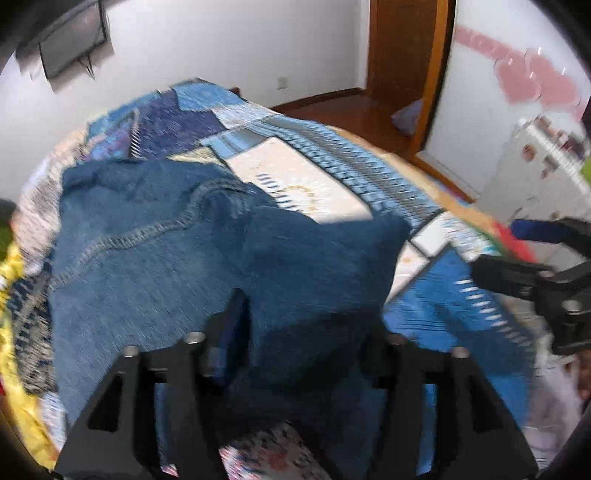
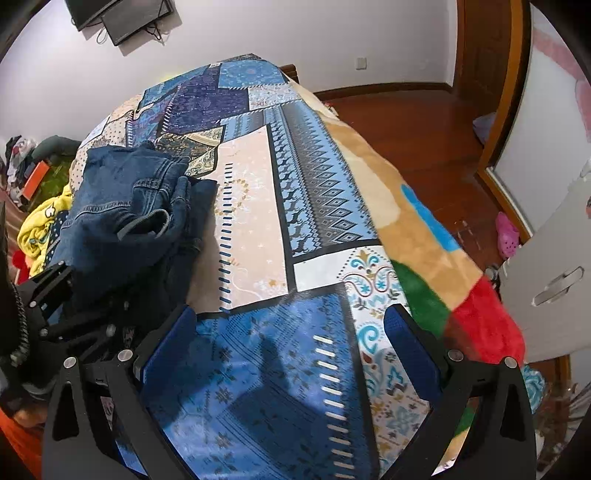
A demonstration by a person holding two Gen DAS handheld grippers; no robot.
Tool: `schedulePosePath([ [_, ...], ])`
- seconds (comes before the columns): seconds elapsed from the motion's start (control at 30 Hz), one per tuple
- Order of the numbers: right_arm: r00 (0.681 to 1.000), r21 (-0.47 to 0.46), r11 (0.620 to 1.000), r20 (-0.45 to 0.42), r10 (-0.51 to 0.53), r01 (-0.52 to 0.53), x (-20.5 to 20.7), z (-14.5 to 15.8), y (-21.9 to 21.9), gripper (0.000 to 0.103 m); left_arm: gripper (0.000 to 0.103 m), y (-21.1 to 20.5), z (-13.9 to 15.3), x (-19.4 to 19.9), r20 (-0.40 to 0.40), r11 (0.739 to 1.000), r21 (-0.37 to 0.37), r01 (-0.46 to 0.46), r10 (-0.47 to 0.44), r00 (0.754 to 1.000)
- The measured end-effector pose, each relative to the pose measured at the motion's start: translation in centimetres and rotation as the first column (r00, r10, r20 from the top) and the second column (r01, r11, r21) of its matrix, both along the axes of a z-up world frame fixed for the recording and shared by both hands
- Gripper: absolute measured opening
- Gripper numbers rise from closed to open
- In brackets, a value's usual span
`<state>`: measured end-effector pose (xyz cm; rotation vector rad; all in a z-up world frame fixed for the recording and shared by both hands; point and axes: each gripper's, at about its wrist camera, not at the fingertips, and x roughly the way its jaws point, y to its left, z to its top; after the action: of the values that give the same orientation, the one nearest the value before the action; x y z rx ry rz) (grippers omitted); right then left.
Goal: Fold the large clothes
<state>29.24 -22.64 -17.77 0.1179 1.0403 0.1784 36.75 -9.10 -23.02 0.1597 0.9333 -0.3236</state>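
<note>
A blue denim garment (image 1: 155, 236) lies bunched on the patchwork bed cover (image 1: 295, 173); it also shows at the left of the right wrist view (image 2: 125, 206). My left gripper (image 1: 306, 332) has denim draped between and over its fingers; the fingers stand apart, with cloth filling the gap. My right gripper (image 2: 291, 321) is open and empty, above the blue patch of the cover (image 2: 258, 369), to the right of the denim. It shows at the right edge of the left wrist view (image 1: 532, 254). The left gripper shows at the lower left of the right wrist view (image 2: 55, 295).
A yellow garment (image 2: 40, 225) lies left of the denim. A fleece blanket with green and red patches (image 2: 443, 295) hangs off the bed's right side. Beyond it are a wooden floor (image 2: 406, 122), a white cabinet (image 2: 554, 266) and a wall-mounted TV (image 2: 122, 18).
</note>
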Motion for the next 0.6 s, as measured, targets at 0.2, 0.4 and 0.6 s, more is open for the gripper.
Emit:
schedulePosePath([
  [0.2, 0.998, 0.043, 0.999, 0.063, 0.020, -0.023, -0.6, 2.5, 0.6, 0.101, 0.059, 2.8, 2.1, -2.9, 0.023, 0.998, -0.049, -0.028, 0.029, 0.999],
  [0.4, 0.987, 0.077, 0.992, 0.135, 0.091, -0.103, -0.4, 4.8, 4.4, 0.101, 0.074, 7.5, 5.2, -5.8, 0.120, 0.995, -0.025, -0.092, 0.094, 0.988],
  [0.6, 0.971, 0.070, 0.975, 0.129, 0.202, -0.212, 1.3, 3.7, 9.8, 0.101, 0.090, 13.0, 5.7, -5.6, 0.201, 0.969, 0.019, -0.245, 0.236, 0.951],
])
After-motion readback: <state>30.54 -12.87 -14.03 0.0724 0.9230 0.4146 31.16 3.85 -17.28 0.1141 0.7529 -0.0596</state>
